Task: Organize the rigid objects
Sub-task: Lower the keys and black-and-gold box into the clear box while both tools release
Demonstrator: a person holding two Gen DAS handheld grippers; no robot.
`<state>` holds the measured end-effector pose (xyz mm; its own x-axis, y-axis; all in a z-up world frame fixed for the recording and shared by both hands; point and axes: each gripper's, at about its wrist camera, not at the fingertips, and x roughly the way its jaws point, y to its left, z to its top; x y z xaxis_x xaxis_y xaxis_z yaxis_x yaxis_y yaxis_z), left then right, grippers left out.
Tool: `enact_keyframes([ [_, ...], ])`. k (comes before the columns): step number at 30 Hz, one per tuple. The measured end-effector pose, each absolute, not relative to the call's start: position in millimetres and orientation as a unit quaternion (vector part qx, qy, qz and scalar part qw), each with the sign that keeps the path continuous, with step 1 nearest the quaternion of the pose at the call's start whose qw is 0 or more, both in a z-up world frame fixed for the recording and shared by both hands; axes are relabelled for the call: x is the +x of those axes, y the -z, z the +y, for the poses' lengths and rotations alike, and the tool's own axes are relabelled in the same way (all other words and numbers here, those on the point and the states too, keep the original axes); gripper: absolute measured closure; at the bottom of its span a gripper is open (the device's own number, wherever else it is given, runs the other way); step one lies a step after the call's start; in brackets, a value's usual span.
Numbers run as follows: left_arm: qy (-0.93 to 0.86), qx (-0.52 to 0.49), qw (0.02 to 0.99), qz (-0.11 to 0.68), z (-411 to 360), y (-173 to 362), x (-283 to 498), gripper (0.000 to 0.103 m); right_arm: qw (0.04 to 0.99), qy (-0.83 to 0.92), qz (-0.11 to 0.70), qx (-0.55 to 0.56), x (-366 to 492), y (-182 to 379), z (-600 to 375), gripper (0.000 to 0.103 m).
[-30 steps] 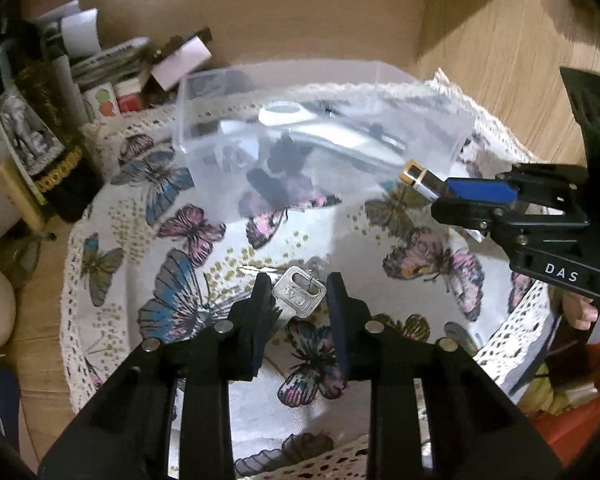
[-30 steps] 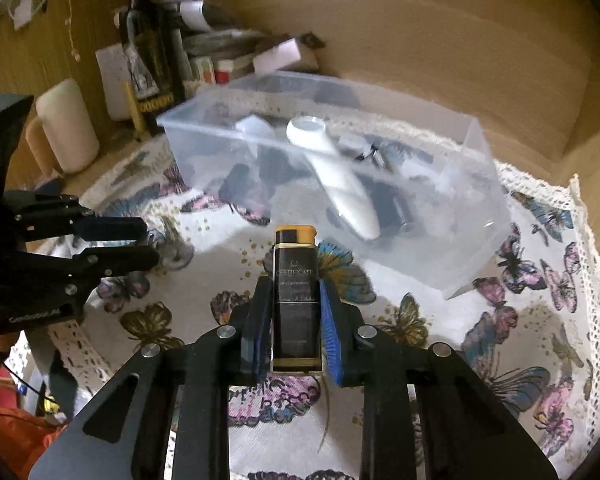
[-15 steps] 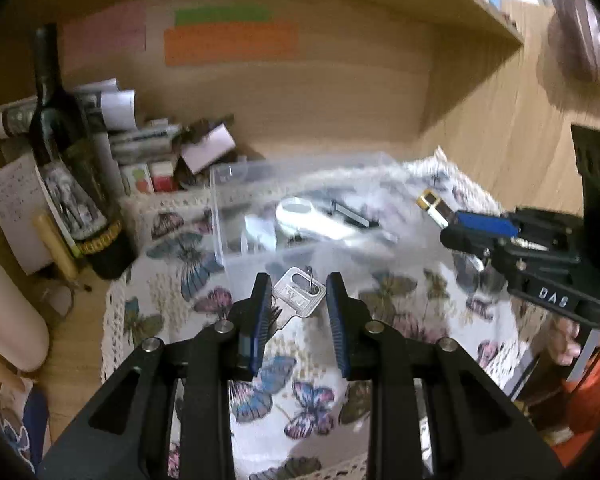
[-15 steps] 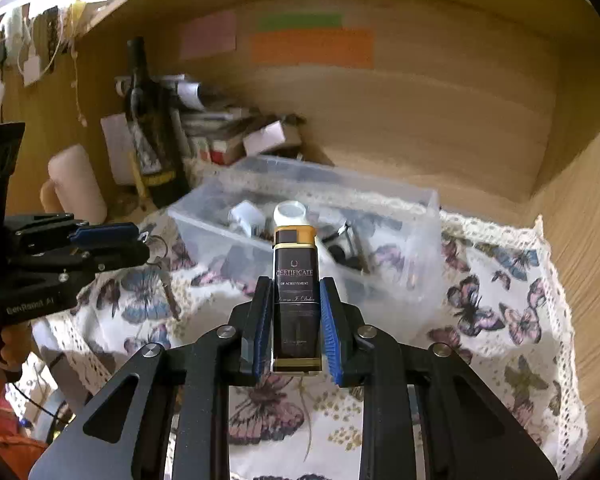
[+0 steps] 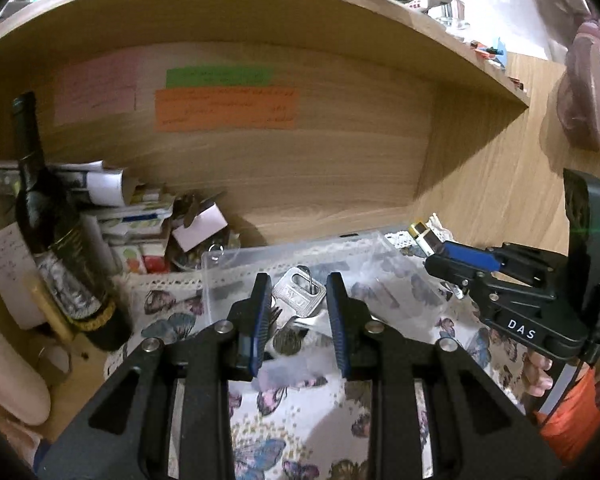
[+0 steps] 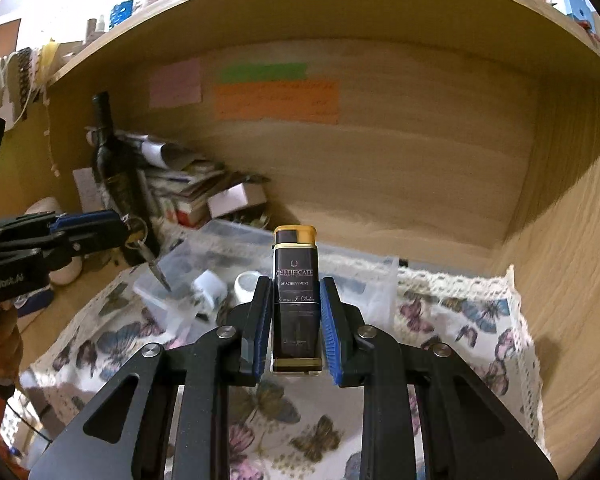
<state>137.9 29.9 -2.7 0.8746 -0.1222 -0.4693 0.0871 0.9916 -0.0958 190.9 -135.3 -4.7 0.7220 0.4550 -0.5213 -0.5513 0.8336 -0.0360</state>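
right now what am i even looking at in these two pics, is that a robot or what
No robot: a person holds a hand tool in each hand, each with two fingers and a wide-angle camera looking out along them.

The left picture is from the left gripper; it grips a silver key. The right gripper shows at that picture's right edge.

The right picture is from the right gripper, closed on a dark lighter with a gold top. The left gripper shows there with the key dangling.

Below lies a butterfly-print cloth with a clear plastic box holding small items. A dark bottle and stacked papers stand at the back left of a wooden alcove.
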Motion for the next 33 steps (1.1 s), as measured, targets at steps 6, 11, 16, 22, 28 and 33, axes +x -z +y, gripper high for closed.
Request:
enact_keyframes([
  [6,0.055,-0.037,0.961,0.270,28.8,19.6,171.0,0.075,0.918,-0.264,0.277,-0.100,218.8,17.5,-129.6,0.082],
  [11,0.067,-0.045,0.947,0.311,28.8,43.2,197.7,0.075,0.910,-0.252,0.308,-0.115,243.9,40.2,-124.6,0.082],
  [16,0.074,-0.033,0.937,0.340,21.4,61.9,212.7,0.075,0.901,-0.239,0.339,-0.127,262.0,60.1,-123.5,0.082],
  [22,0.083,-0.029,0.927,0.366,18.7,79.0,225.2,0.075,0.895,-0.235,0.350,-0.143,264.0,74.2,-120.5,0.082],
  [28,0.078,-0.028,0.925,0.370,19.2,79.5,223.8,0.074,0.892,-0.244,0.355,-0.140,262.1,72.7,-120.5,0.078],
  [33,0.070,-0.026,0.932,0.356,20.0,68.0,215.3,0.070,0.898,-0.249,0.339,-0.130,251.0,59.7,-123.6,0.070],
])
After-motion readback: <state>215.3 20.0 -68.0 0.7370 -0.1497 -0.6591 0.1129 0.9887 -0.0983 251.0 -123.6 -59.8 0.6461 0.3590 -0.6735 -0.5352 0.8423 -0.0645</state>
